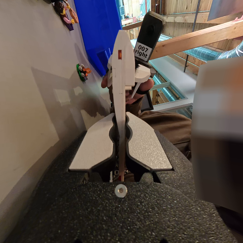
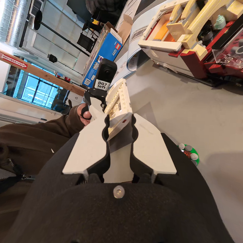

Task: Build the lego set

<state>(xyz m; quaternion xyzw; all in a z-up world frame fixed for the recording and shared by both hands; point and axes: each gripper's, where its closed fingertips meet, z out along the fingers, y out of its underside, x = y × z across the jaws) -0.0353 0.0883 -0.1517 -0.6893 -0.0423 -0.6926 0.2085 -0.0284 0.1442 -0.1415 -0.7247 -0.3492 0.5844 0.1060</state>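
Grey tabletop (image 2: 184,105) lies below. Left gripper (image 1: 120,117) pinches the flat white toy-brick panel (image 1: 123,65) edgewise; right gripper (image 2: 120,119), half open, straddles its end without pressing. Best centre both pads before squeezing.

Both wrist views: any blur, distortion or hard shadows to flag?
Left wrist view: fisheye bends the wooden beam; a masked patch fills the right edge; the white brick panel shut in the left gripper is sharp; soft shadows on the table. Right wrist view: same fisheye; the cream-and-red brick building is slightly soft; the round green piece is smeared near the edge.
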